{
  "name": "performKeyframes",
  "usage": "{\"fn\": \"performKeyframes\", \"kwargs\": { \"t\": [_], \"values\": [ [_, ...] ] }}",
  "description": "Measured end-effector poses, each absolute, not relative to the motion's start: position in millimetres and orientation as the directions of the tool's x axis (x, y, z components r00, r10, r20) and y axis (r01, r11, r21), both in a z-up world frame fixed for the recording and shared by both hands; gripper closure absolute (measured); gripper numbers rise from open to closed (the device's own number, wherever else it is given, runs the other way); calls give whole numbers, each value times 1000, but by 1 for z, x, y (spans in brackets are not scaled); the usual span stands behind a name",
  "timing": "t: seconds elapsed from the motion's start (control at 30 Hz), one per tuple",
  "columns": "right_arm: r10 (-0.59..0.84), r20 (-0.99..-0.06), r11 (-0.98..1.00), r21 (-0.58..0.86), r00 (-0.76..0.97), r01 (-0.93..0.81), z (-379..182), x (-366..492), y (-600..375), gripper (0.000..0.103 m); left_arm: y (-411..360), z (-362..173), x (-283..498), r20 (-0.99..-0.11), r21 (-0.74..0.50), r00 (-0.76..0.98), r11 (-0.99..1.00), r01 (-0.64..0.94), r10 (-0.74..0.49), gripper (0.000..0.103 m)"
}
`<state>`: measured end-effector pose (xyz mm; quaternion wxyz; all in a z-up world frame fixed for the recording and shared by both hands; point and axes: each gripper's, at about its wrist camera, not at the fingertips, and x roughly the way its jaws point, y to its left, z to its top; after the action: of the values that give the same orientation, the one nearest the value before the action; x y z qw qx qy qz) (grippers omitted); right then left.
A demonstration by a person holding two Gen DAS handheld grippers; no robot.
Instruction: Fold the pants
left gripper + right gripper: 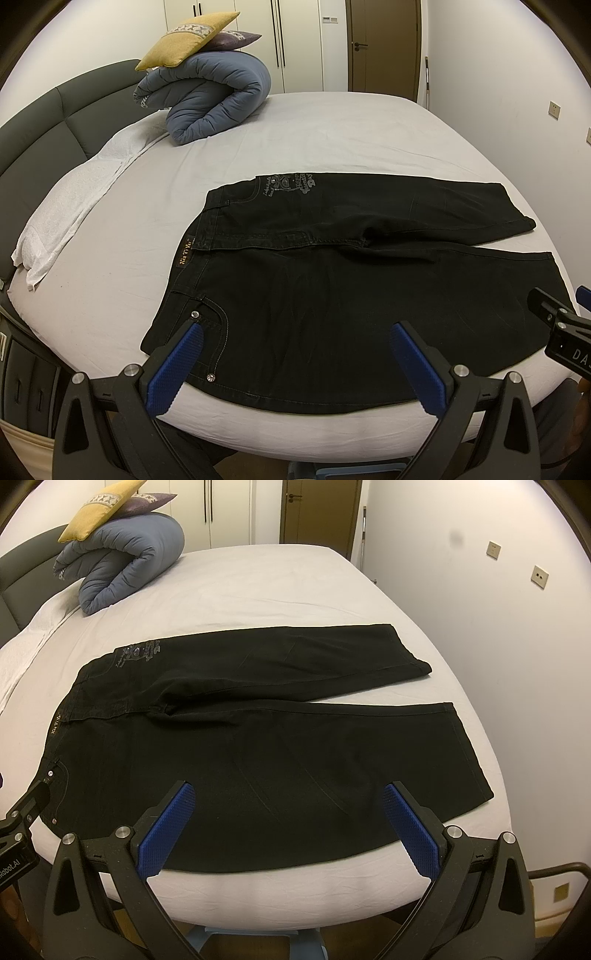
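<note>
1. the bed (314,122) fills most of both views, under a pale sheet, with a dark headboard (55,110) at the far left.
2. black pants (332,280) lie flat on the near half of the bed, waistband to the left, the two legs running right and split apart toward the hems.
3. a rolled blue duvet (210,99) sits at the far left of the bed, with a yellow pillow (184,40) and a purple one on top.
4. a white towel (74,206) lies along the left edge, beside the headboard.
5. the left gripper (295,334) hovers over the near hip area, fingers wide and holding nothing.
6. the right gripper (290,794) hovers over the near leg, fingers wide and holding nothing.
</note>
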<state>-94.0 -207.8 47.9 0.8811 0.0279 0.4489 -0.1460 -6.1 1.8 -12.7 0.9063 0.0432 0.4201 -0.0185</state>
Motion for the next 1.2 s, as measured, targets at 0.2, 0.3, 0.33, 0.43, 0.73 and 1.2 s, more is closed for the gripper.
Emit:
{"fn": "performKeyframes", "kwargs": {
  "t": [0.2, 0.3, 0.33, 0.43, 0.73, 1.2],
  "values": [
    [-229, -802, 957, -84, 551, 276, 44, -93, -206, 0, 2, -18, -8, -766, 59, 643, 996, 70, 0, 0],
    [-226, -805, 959, -84, 548, 271, 43, -91, -206, 0, 5, -18, -5, -770, 51, 638, 996, 71, -6, 0],
    [-224, -806, 959, -84, 548, 269, 43, -91, -207, 0, 6, -19, -4, -771, 46, 636, 997, 70, -9, 0],
    [-212, -810, 963, -80, 547, 256, 41, -87, -207, 0, 14, -21, 2, -781, -17, 622, 997, 69, -56, 0],
    [23, -830, 995, 72, 558, 66, 35, -40, -226, 0, 30, -25, 59, -790, -5, 600, 981, 195, -123, 0],
    [260, -833, 951, 134, 489, -277, 23, 163, -257, 38, 66, -64, 315, -864, 160, 498, 898, 411, -74, 0]
  ]
}}
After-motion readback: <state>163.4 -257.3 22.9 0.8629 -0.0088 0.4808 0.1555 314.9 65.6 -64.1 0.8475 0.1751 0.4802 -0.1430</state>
